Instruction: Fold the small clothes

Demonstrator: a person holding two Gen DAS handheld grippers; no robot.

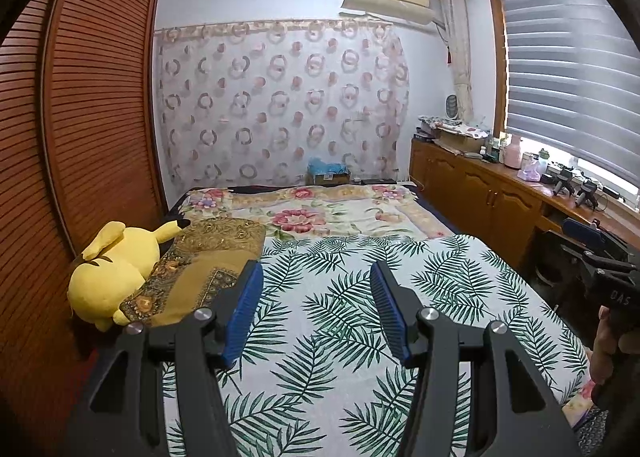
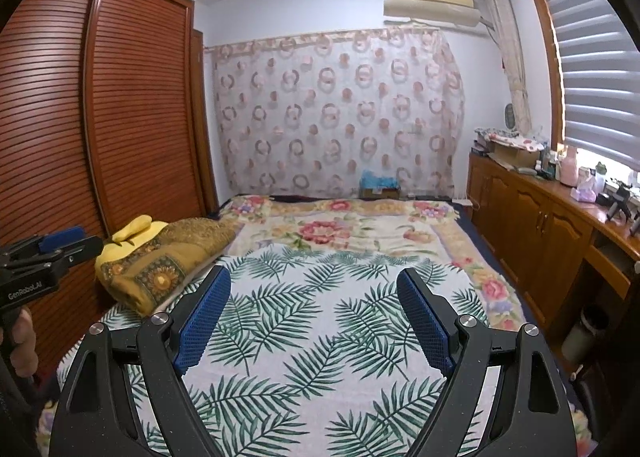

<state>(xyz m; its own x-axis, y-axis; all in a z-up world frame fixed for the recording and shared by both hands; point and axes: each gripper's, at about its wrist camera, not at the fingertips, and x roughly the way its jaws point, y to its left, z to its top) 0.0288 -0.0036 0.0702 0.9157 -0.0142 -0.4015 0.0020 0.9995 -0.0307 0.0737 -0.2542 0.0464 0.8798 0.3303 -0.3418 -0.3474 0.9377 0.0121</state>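
Note:
My left gripper [image 1: 316, 273] is open and empty, held above a white cloth with green palm leaves [image 1: 344, 297] spread flat on the bed. My right gripper [image 2: 314, 279] is also open and empty above the same leaf cloth [image 2: 320, 321]. The right gripper shows at the right edge of the left wrist view [image 1: 600, 257], and the left gripper shows at the left edge of the right wrist view [image 2: 48, 249]. I see no small garment in either view.
A floral blanket [image 1: 320, 213] covers the far bed. A yellow plush toy [image 1: 112, 269] and a folded brown patterned blanket [image 1: 200, 265] lie at the left, by the slatted wardrobe [image 1: 88, 97]. A wooden cabinet [image 1: 480, 193] with clutter runs along the right.

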